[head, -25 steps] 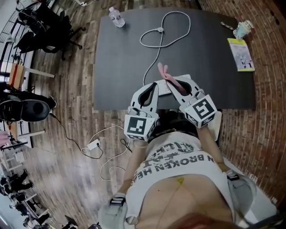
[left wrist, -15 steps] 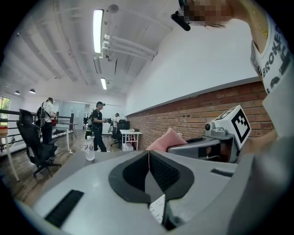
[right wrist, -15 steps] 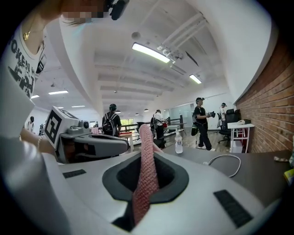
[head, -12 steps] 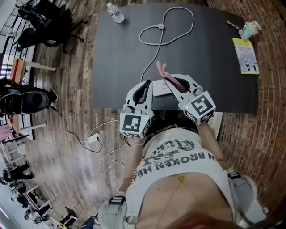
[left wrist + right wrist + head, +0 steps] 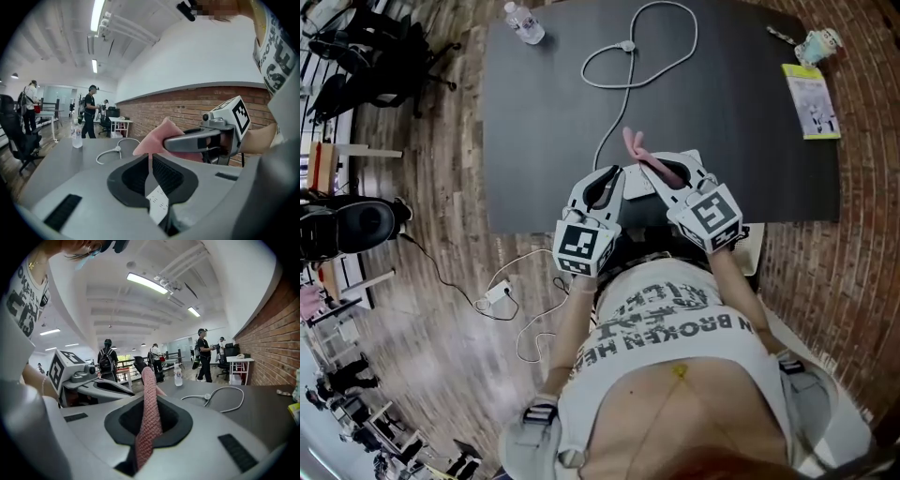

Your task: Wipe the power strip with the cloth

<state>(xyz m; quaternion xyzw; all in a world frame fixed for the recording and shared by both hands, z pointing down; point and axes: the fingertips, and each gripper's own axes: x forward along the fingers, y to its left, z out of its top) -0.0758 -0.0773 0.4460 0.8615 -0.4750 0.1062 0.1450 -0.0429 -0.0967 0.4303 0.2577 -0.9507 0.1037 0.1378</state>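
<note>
Starting at the bottle (image 5: 517, 21): it stands upright at the far left corner of the table (image 5: 750, 141), well apart from our work.
Cord (image 5: 628, 47): white, looped over the far half of the table and running down to the power strip.
Left gripper (image 5: 612, 176): the jaws are together, with nothing that we can see pinched. It sits at the strip's left end, and we cannot tell whether it touches.
Power strip (image 5: 639, 186): white, lying flat at the near edge of the table, between and partly under our two grippers.
Cloth (image 5: 636, 145): pink, a narrow fold poking out past the right gripper's tips, above the strip.
Right gripper (image 5: 656, 169): the jaws are clamped on the cloth.
Booklet (image 5: 811, 101): flat near the right edge, with a small cup (image 5: 818, 42) beyond it.
Risk, strip: nothing grips it and it lies close to the edge, so we judge that a firm wipe towards us could slide it off.
Risk, cloth: only a thin fold is pinched, so dragging it may pull it free or bunch it up.
Risk, cord: a sliding strip would tug the loop.
Count: one bottle, one cord, two grippers, one power strip, one cloth, one booklet, one cup.
</note>
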